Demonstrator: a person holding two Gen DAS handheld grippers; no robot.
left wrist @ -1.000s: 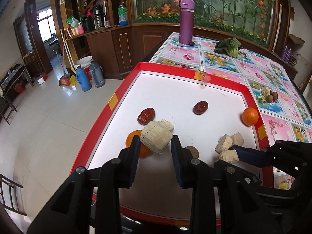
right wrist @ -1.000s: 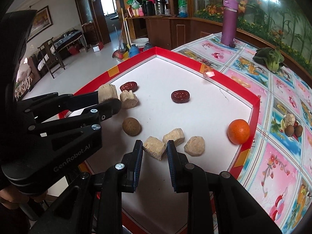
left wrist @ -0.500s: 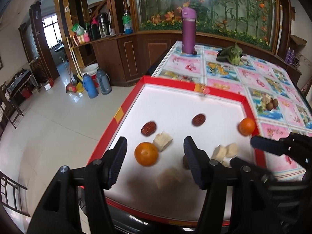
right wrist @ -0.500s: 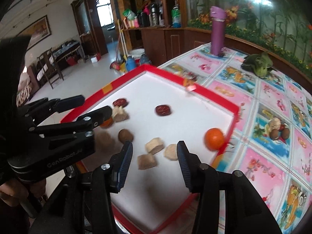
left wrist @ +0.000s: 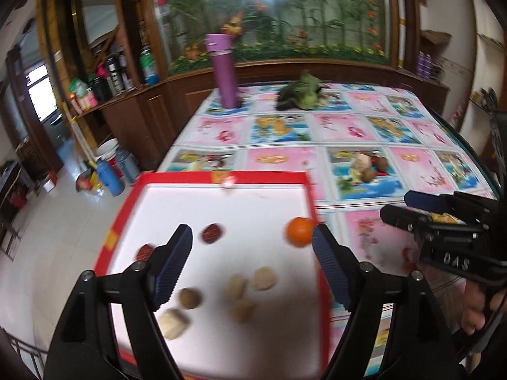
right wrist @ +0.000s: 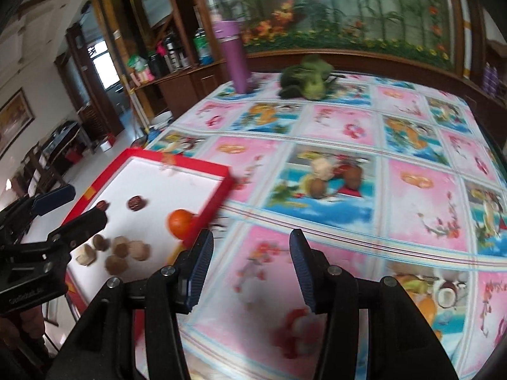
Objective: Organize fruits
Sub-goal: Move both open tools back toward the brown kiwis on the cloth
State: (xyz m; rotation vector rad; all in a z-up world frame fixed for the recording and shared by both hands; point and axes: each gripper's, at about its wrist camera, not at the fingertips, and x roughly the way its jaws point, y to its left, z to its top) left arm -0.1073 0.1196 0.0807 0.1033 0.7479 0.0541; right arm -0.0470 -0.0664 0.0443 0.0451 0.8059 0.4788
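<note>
Fruits on tray: one orange, two dates.

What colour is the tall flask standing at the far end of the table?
Purple flask, clearest in the left wrist view.

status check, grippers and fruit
Left gripper open, empty, above the tray. Right gripper open, empty, over the tablecloth. Orange, dates and pale chunks loose in tray. Nothing in the way.

Daylit, motion-blurred, fisheye-warped edges
</note>
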